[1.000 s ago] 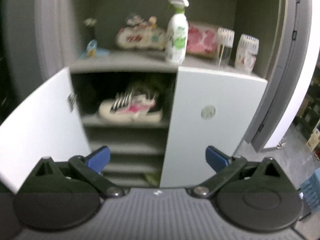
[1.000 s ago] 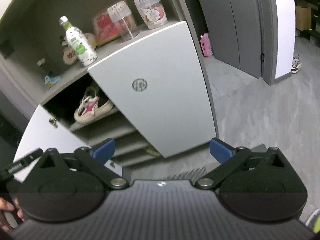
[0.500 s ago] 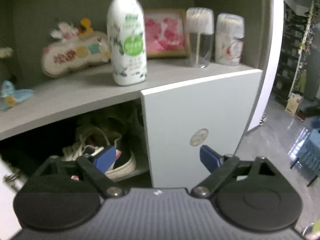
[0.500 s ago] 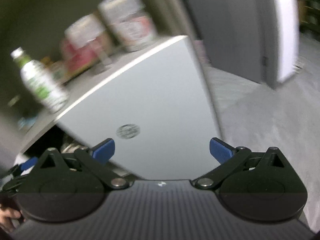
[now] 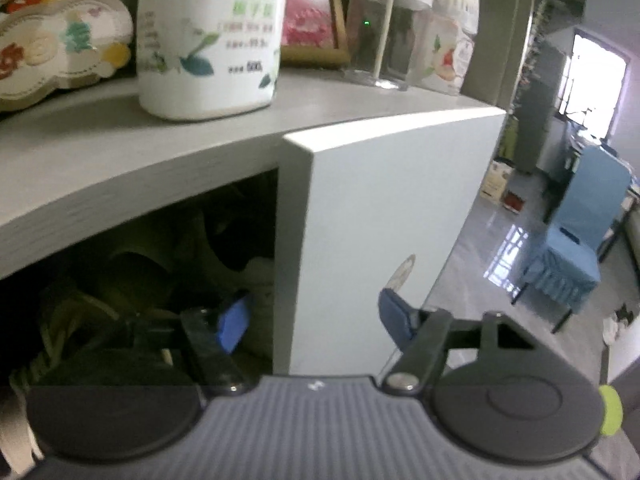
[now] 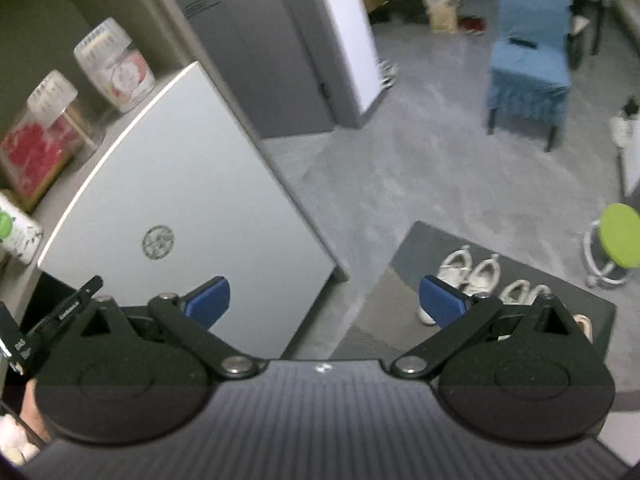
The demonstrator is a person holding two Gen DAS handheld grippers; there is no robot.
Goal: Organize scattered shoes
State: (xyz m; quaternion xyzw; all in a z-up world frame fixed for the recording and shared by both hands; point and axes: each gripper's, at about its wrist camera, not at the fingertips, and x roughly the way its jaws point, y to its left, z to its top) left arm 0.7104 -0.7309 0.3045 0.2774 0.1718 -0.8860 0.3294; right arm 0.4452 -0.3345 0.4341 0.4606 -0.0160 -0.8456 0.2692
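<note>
My left gripper [image 5: 312, 316] is open and straddles the free edge of the white cabinet door [image 5: 384, 220]: one blue pad is inside the dark compartment, the other on the door's front. Dim shoes [image 5: 80, 312] lie inside the compartment. My right gripper [image 6: 324, 300] is open and empty, held in front of the same door [image 6: 180, 200]. Two pairs of pale shoes [image 6: 484, 272] stand on a dark floor mat [image 6: 404, 252] beyond it.
The grey shelf [image 5: 120, 148] above holds a white spray bottle [image 5: 208, 36], a decorated plaque [image 5: 56, 52], a pink picture frame [image 5: 308, 28] and two jars [image 5: 416, 24]. A blue covered chair [image 6: 528, 64], a green stool [image 6: 620, 240] and grey doors [image 6: 256, 56] stand around the floor.
My left gripper has moved in close to the cabinet until its fingers straddle the door's edge. My right gripper has swung right, so the floor mat and shoes come into view.
</note>
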